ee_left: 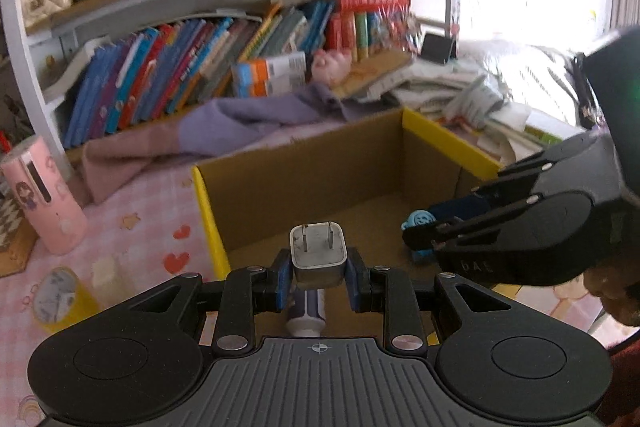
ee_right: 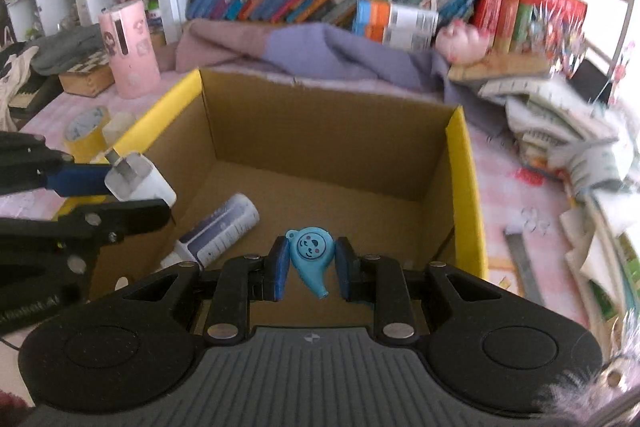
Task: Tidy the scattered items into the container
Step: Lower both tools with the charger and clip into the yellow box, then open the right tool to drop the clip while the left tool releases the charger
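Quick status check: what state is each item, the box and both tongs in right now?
Left tongs: shut on white two-prong charger, held above box.
Right tongs: shut on blue smiley-face whistle, above box.
Yellow-rimmed cardboard box: open-topped.
White-and-purple tube: lying on its side inside box.
Yellow tape roll: outside box, on tablecloth.

The box (ee_right: pixel 320 131) sits mid-surface (ee_right: pixel 516 195), with the tube (ee_right: pixel 224 227) lying in its near-left corner. Left claw (ee_left: pixel 319 281) holds the charger (ee_left: pixel 318 253) over the box's left wall; right claw (ee_right: pixel 311 273) holds the whistle (ee_right: pixel 310 251) over its near part. Tape (ee_right: pixel 86 131) and cylinder (ee_right: pixel 130 47) stand left of the box, cloth (ee_right: pixel 320 55) behind it, papers (ee_right: pixel 580 147) right.
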A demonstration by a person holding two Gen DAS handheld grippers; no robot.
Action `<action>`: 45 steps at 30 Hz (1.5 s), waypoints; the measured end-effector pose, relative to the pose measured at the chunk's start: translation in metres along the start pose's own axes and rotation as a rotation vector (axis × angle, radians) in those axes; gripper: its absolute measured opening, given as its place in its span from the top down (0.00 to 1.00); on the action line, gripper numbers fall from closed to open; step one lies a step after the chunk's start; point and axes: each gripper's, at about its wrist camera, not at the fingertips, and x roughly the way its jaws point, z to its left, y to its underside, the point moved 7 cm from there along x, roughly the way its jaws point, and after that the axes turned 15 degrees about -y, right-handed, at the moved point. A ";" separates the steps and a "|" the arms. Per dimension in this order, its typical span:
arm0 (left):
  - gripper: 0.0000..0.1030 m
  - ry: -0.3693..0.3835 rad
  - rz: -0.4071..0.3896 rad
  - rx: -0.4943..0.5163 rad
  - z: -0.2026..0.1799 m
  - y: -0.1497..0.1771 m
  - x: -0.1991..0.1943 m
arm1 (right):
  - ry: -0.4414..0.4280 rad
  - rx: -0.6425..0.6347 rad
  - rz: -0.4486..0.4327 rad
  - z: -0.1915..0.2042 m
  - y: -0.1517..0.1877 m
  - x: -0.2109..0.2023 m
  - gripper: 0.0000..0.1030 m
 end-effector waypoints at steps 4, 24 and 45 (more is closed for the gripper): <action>0.75 -0.006 0.034 0.023 -0.004 0.002 0.012 | -0.023 0.012 0.055 -0.004 0.007 0.013 0.78; 0.75 -0.027 0.081 0.069 -0.016 0.008 0.024 | -0.080 0.063 0.131 -0.010 0.018 0.030 0.78; 0.29 -0.128 -0.054 -0.016 -0.003 -0.001 -0.017 | -0.026 0.086 -0.064 -0.007 0.009 -0.012 0.49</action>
